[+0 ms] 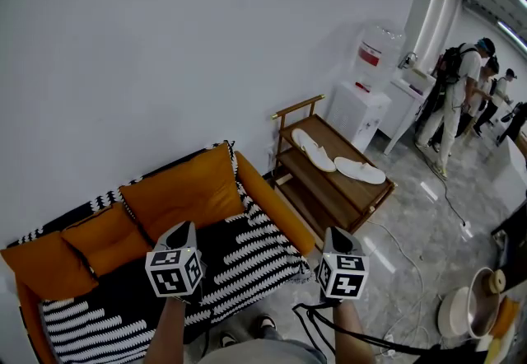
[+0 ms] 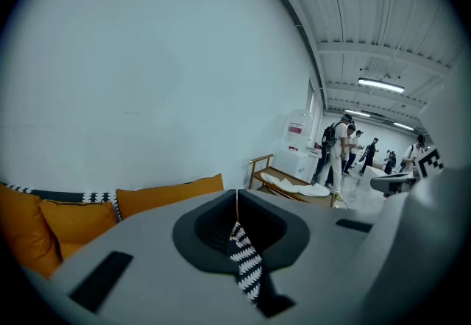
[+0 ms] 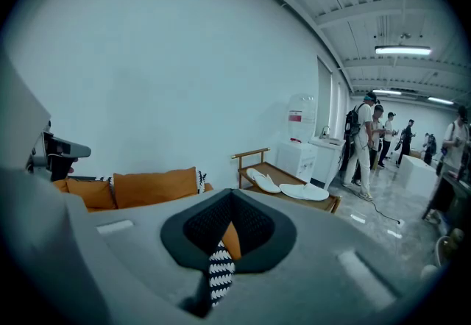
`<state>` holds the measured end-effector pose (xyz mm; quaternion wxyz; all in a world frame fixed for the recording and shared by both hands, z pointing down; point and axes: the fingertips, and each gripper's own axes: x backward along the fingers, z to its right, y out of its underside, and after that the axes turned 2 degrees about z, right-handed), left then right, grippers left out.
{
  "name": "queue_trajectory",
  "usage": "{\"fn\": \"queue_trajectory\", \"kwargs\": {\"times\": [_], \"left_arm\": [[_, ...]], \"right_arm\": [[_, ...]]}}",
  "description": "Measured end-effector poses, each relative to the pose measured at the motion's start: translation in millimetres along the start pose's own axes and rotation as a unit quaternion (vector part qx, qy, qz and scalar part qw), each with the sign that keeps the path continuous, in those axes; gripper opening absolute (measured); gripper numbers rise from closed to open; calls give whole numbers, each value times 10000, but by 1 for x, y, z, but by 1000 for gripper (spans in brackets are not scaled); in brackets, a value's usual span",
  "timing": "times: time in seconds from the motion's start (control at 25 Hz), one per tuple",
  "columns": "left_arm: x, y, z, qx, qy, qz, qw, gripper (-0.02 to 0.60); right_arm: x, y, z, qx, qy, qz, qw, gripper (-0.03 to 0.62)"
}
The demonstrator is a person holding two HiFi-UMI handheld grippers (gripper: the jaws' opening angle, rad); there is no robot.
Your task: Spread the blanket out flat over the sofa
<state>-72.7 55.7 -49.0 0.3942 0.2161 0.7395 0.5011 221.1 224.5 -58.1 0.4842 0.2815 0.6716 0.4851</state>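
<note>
The blanket (image 1: 247, 251) is black with rows of white dashes. It lies over the seat of the orange sofa (image 1: 276, 210) and shows again along the top of the back, behind the cushions (image 1: 181, 193). On the seat it looks rumpled, with the white rows bending rather than running straight. Its front edge is caught at two places. The left gripper (image 1: 184, 230) has its jaws closed on a narrow fold of it, and the right gripper (image 1: 336, 233) is closed on another fold nearer the sofa's arm. In each gripper view a thin patterned strip hangs down from the pinched jaws (image 2: 246, 265) (image 3: 219, 272).

The sofa backs right against the white wall (image 1: 165, 41). Just beside its arm stands a low wooden rack (image 1: 333, 189) with white slippers (image 1: 317, 152) on top. Past the rack is a white water dispenser (image 1: 369, 91). The grey floor (image 1: 428, 222) opens out in front of the rack, with a cable (image 1: 399, 251) trailing across it. Several people (image 1: 461, 91) stand well apart at the far side.
</note>
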Motion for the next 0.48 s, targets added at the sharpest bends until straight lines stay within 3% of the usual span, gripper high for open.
{"fn": "queue_trajectory", "kwargs": {"times": [0.48], "left_arm": [[6, -1, 2, 25, 4, 52, 10000, 9]], "right_arm": [[11, 2, 3, -35, 54, 19, 10000, 5]]}}
